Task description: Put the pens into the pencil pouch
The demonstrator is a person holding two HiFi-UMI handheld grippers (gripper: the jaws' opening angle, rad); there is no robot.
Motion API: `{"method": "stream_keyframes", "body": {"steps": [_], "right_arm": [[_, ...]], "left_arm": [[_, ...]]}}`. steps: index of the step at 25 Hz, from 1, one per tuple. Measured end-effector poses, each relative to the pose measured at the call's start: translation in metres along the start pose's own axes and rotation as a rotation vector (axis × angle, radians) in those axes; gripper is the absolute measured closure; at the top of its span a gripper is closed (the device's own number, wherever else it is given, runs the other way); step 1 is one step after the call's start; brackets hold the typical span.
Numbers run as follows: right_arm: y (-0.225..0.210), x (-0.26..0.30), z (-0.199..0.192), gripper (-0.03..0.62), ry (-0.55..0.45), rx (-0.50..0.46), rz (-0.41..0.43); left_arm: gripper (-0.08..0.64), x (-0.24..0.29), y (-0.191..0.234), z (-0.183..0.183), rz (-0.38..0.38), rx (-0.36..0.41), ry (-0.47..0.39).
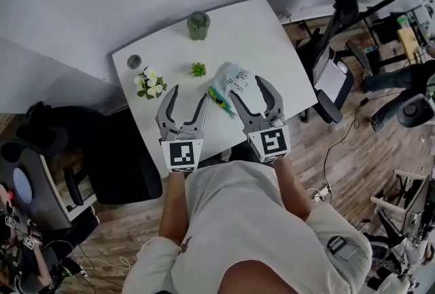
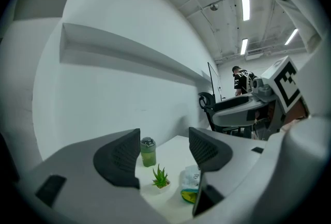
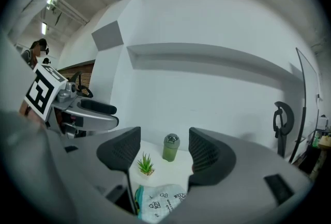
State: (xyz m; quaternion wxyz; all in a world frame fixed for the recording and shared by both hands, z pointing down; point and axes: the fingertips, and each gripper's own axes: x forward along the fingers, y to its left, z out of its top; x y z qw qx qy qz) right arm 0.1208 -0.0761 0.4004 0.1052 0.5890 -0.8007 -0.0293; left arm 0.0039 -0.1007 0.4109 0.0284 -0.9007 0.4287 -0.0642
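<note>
White surface point(image 1: 265, 31) against pale wall point(image 3: 207, 99); wood floor point(image 1: 353, 170), black chairs point(image 1: 331, 85) around. Patterned pouch point(image 1: 234, 77) lies below right tool point(image 1: 247, 85), right of left tool point(image 1: 189, 92). Both tools wide, empty.

White table point(image 1: 258, 34) carries: green jar point(image 1: 198, 25) at far edge; grey disc point(image 1: 134, 61) at left corner; flowers point(image 1: 150, 83) beside it; plant point(image 1: 198, 69) mid-table; patterned pouch point(image 1: 234, 77); teal-yellow item point(image 1: 219, 99) just beside pouch.
</note>
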Motion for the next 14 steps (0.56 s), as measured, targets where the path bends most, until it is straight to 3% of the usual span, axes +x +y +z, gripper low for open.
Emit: {"method": "stream_keyframes", "body": {"steps": [14], "right_arm": [[0.012,0.005,0.018,0.313,-0.026,-0.018,-0.014]], "left_arm": [[0.272,-0.006,0.011,0.006,-0.006,0.014,-0.019]]}}
